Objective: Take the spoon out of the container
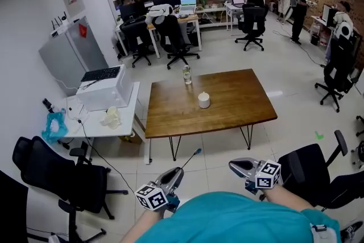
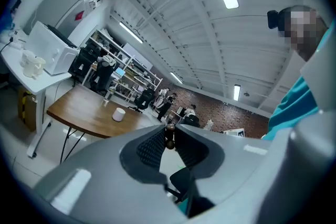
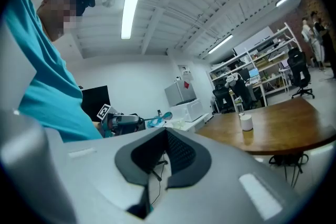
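Left gripper (image 2: 169,134): held low in front of the person's teal-clad torso, jaws closed to a narrow gap and clamped on the spoon (image 1: 191,159). Spoon: slender and dark-handled. The handle end shows between the ribbed pads (image 2: 152,147) as a small dark-brown rounded knob. The shaft projects forward and upward past the jaw tips to a small teal bowl, seen in the head view and, from the side, in the right gripper view (image 3: 163,115). The spoon is in the air, well apart from the table and clear of the container. Right gripper (image 1: 232,165): held level beside the left one, jaw tips together, nothing between them. Container (image 1: 203,100): small white cylindrical cup, upright near the middle of the table. Table (image 1: 239,105): rectangular brown wooden top on thin dark legs, standing on a pale tiled floor ahead of the person. Bottle (image 1: 186,74): clear, upright, near the table's far edge, just behind the container. Black office chair (image 1: 310,171): on the person's right, beside the right gripper.
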The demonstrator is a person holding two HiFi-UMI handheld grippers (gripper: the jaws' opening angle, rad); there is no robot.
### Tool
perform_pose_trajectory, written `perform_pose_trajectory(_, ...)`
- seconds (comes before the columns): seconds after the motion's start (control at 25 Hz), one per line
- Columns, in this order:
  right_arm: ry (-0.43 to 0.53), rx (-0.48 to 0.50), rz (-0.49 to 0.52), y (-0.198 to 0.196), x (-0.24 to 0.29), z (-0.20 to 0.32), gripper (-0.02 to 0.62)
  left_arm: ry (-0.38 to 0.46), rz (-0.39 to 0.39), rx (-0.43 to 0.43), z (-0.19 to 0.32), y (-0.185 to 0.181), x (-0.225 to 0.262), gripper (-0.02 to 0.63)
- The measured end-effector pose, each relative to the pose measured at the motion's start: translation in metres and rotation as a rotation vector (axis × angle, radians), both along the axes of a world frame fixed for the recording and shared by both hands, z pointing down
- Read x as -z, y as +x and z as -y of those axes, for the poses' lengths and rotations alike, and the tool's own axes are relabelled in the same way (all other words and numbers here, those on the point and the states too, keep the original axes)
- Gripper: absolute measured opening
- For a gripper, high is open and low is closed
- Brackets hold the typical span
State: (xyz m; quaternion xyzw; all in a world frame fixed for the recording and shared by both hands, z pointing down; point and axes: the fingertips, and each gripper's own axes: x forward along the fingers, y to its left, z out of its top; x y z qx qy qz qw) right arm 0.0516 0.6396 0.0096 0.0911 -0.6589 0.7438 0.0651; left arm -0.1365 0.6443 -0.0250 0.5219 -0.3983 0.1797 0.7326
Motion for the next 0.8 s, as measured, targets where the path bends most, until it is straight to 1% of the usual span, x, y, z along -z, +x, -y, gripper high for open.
perform_pose_trajectory(0.12, 0.01, 0.019, -0.002, -0.013, 0.002, 0.004, 0.0, 0.005, -0.004, 0.019, 0.002, -0.012, 0.002, 0.055)
perform_pose_trajectory(0.44, 0.002, 0.028, -0.01, -0.02, 0.002, -0.001, 0.0, 0.013, -0.006, 0.022, 0.004, -0.019, 0.003, 0.055)
perform_pose_trajectory(0.8, 0.007, 0.047, -0.007, -0.004, -0.008, -0.001, 0.0, 0.013, -0.016, 0.018, 0.007, 0.001, -0.008, 0.055)
